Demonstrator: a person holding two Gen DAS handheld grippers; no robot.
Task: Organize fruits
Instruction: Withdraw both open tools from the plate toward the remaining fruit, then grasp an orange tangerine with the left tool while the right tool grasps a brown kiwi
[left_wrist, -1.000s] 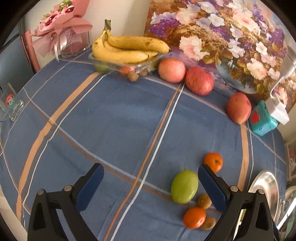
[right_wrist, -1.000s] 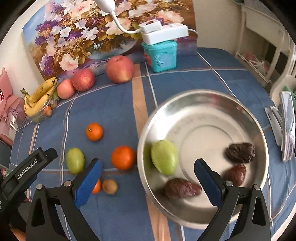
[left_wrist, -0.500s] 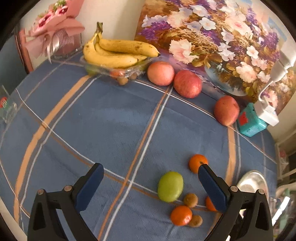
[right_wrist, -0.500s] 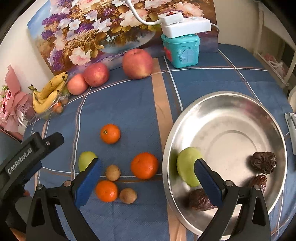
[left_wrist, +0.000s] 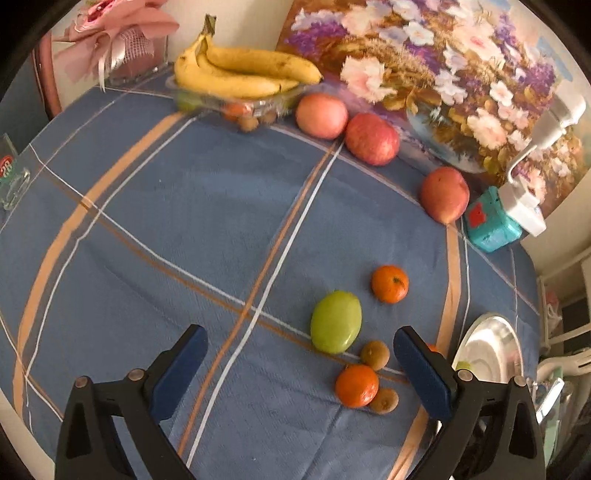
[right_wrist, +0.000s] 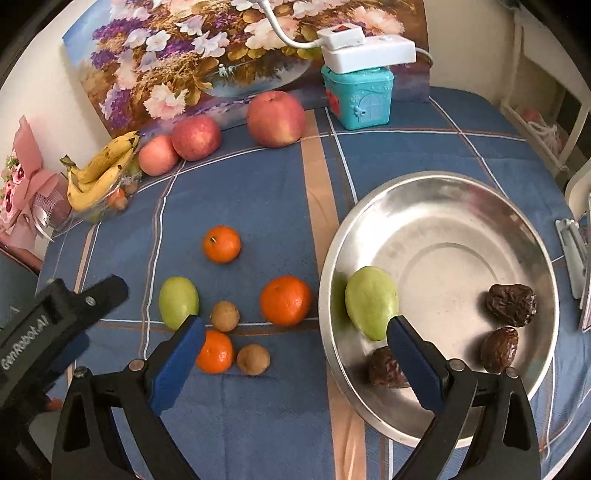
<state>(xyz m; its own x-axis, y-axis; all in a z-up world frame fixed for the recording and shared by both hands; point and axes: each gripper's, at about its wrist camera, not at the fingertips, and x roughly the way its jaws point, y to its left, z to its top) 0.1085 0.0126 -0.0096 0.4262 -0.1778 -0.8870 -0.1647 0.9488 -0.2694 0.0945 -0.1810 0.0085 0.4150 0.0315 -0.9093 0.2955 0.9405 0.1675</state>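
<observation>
A steel bowl (right_wrist: 517, 229) holds a green fruit (right_wrist: 371, 301) and three dark dates (right_wrist: 511, 304). On the blue cloth to its left lie another green fruit (right_wrist: 178, 301), three oranges (right_wrist: 285, 301) and two small brown fruits (right_wrist: 225, 315). My right gripper (right_wrist: 295, 363) is open and empty above the bowl's left rim. My left gripper (left_wrist: 299, 373) is open and empty, with the green fruit (left_wrist: 335, 321), oranges (left_wrist: 356, 385) and brown fruits (left_wrist: 374, 354) just ahead of it to the right. The bowl (left_wrist: 491, 347) shows at the right edge.
Three red apples (right_wrist: 275, 118) stand along a flower painting (right_wrist: 207, 48) at the back. Bananas (right_wrist: 99, 171) lie on a clear tray at the back left, by a pink bouquet (right_wrist: 22, 184). A teal box (right_wrist: 356, 96) carries a white charger.
My right gripper has drawn back and left from over the bowl, so the loose fruits now sit ahead of it. My left gripper's view has shifted, with the loose fruits now more central.
</observation>
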